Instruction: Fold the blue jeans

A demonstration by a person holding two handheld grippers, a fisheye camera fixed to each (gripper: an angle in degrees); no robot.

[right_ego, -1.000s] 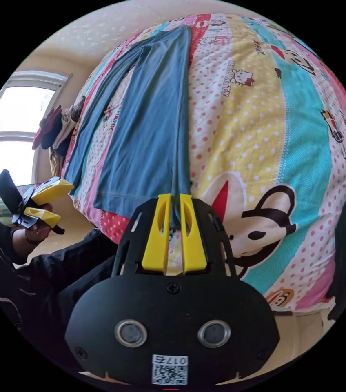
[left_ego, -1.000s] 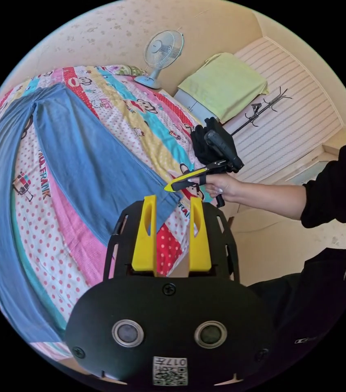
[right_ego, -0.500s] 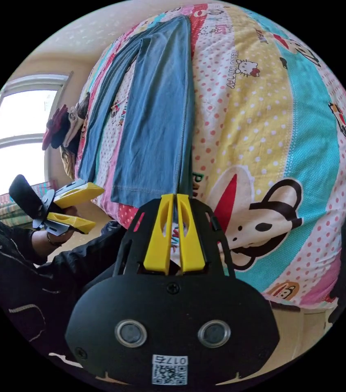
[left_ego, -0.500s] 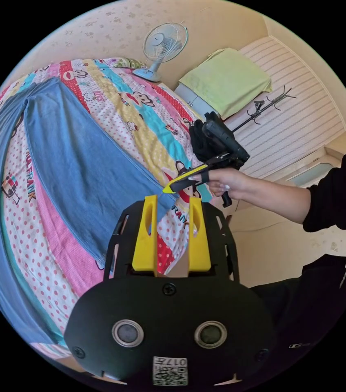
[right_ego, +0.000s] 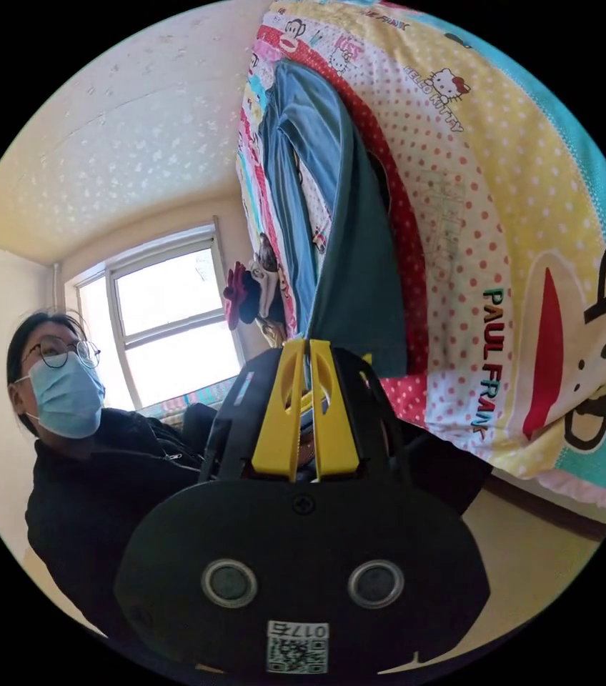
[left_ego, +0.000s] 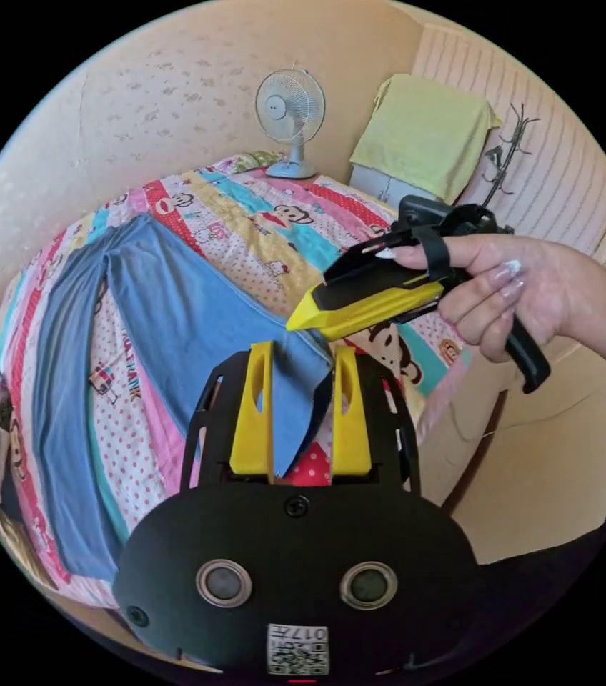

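Observation:
The blue jeans [left_ego: 167, 307] lie spread lengthwise on a cartoon-print bed cover [left_ego: 260, 236], legs towards me. A hand holds my right gripper [left_ego: 303, 319] with its jaws shut on the hem corner of the nearer leg, which is raised off the bed. In the right gripper view the jaws of the right gripper [right_ego: 308, 346] pinch that hem, and the jeans [right_ego: 353, 286] rise from it as a dark folded flap. My left gripper [left_ego: 303, 357] is open just below. The lifted hem hangs in the gap between its jaws, which do not press on it.
A fan [left_ego: 290, 107] stands at the bed's far end, beside a yellow-green cloth [left_ego: 424, 132] draped over a cabinet and a coat rack [left_ego: 507, 143]. Clothes [right_ego: 253, 286] are piled at the bed's edge near a window [right_ego: 167, 321]. A person [right_ego: 67, 400] stands close.
The right gripper has lifted the hem corner off the bed and brought it over to the left gripper, so the cloth now hangs between the left jaws. Both cameras have swung.

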